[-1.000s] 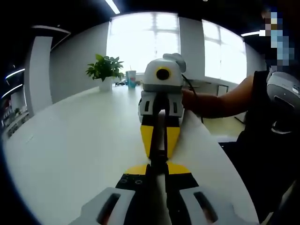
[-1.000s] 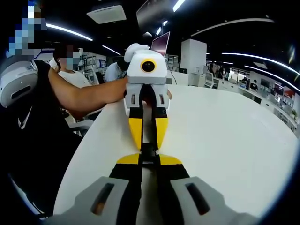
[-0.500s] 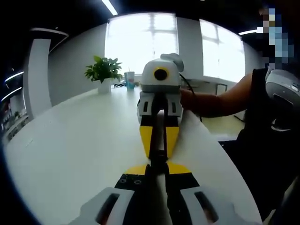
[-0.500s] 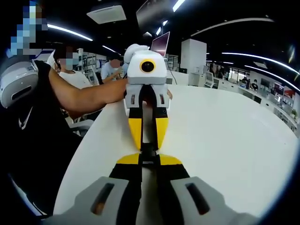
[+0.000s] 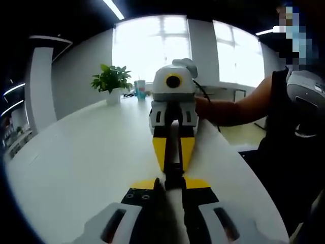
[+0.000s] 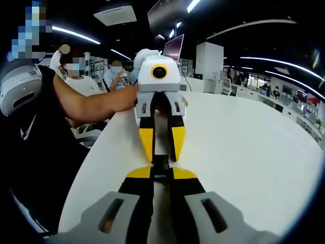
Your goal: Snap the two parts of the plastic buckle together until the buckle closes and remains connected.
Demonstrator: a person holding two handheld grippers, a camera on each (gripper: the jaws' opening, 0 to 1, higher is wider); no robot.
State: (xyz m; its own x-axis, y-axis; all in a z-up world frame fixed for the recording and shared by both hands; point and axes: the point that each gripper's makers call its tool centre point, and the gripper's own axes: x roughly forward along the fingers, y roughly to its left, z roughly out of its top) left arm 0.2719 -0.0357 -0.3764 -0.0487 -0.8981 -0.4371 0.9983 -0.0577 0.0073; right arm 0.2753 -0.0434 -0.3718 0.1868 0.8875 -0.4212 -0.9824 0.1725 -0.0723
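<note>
Scene: two hand-held grippers meet nose to nose over a long white surface (image 5: 76, 152) in an open office, with a small dark plastic buckle (image 5: 173, 170) between their yellow tips.

Buckle: it sits just above the surface at the point where the two pairs of jaws meet. In the right gripper view it is a short dark piece (image 6: 161, 163), too small to tell whether its two halves have latched.

Right gripper (image 6: 161, 174): its jaws are drawn in tight on the near end of the buckle.

Left gripper (image 5: 174, 182): its jaws stand a little apart on either side of the buckle's other end. Whether they are pinching it cannot be told.

Handling: the buckle looks light, stiff and smooth, so it would likely slip or twist if pinched near an edge. Each half is best held across its flat body, behind the prongs and the socket mouth, and pushed straight along its length.

Writing: no brand, label or lettering can be read on the buckle, the grippers or the surface.

Background: a potted plant (image 5: 111, 79) and a cup (image 5: 140, 86) stand at the far end of the surface. The person's forearm (image 5: 233, 109) reaches in behind the right gripper.
</note>
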